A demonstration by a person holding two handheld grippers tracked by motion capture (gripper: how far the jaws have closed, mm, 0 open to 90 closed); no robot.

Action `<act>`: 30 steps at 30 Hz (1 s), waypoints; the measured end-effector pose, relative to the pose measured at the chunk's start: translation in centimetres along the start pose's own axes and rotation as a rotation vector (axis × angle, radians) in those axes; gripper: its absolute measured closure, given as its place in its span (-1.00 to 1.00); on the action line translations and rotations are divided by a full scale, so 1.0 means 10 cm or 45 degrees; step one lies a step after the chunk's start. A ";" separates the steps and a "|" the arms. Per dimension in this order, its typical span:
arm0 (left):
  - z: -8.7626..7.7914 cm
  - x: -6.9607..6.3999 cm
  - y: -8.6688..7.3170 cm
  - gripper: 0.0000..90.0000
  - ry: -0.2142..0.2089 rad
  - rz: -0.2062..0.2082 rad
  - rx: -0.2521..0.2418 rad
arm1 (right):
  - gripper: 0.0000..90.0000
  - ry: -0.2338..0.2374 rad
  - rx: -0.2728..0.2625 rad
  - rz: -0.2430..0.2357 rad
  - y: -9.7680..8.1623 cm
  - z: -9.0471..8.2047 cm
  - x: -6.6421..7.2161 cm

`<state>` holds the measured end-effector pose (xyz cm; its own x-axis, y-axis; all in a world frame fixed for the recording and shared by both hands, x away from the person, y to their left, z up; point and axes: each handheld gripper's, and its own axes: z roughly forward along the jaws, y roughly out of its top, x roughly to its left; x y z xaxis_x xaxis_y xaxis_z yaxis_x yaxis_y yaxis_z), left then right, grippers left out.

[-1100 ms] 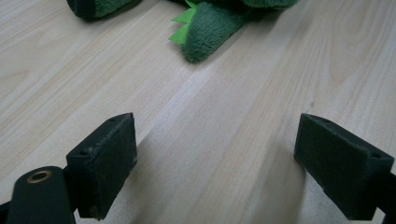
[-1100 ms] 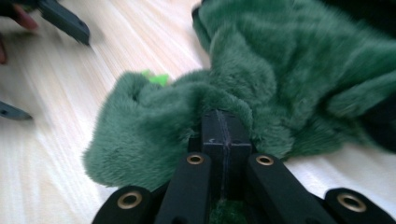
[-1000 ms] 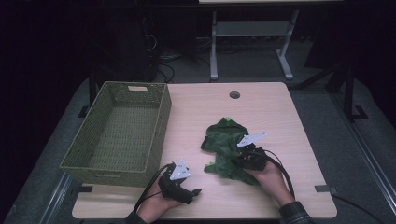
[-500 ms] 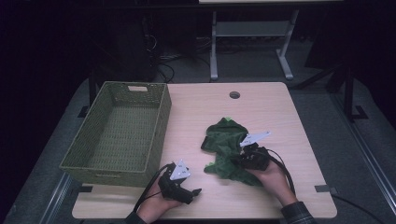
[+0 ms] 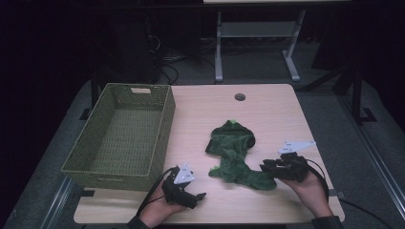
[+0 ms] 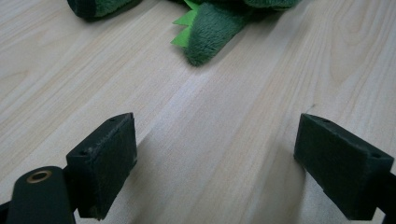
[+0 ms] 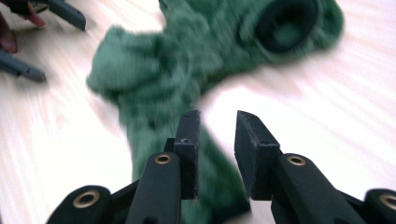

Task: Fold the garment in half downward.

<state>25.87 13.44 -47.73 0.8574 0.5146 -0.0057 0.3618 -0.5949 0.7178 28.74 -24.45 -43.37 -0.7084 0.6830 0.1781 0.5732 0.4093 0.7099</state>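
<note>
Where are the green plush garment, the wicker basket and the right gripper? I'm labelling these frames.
green plush garment [image 5: 235, 157], high view, middle of the fabric.
wicker basket [image 5: 165, 125], high view, its right wall.
right gripper [image 7: 217, 140], right gripper view, the gap between the jaw tips.

Green plush garment smeared by blur — its top cut off.

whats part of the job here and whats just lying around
In the job:
green plush garment
right gripper, jaws just opening, nothing between them
wicker basket, probably its destination

Lying about:
left gripper, open over bare table
</note>
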 end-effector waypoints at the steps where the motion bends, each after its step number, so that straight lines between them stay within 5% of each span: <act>1: 0.00 0.00 0.00 -0.73 0.000 0.001 0.000 | 0.56 -0.006 0.002 0.015 -0.07 -0.05 -0.01; 7: 0.00 0.00 0.00 -0.73 0.000 0.001 0.004 | 0.54 0.000 -0.018 0.056 -0.42 -0.27 -0.05; 12: 0.00 0.00 0.00 -0.73 0.000 0.002 0.004 | 0.52 0.041 0.031 0.043 -0.57 -0.25 0.05; 17: 0.00 0.00 0.00 -0.73 0.000 0.002 0.004 | 0.50 0.069 0.066 0.065 -0.58 -0.15 0.05; 22: 0.00 0.00 0.00 -0.73 -0.001 0.001 0.004 | 0.86 0.062 0.093 0.063 -0.56 -0.11 0.06; 30: 0.00 0.00 0.00 -0.73 -0.003 0.002 0.000 | 0.86 0.021 0.016 0.035 -0.52 -0.27 0.01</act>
<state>25.90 13.43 -47.73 0.8588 0.5123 -0.0062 0.3606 -0.5958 0.7176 24.61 -28.19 -45.17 -0.6988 0.6841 0.2088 0.5977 0.3982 0.6958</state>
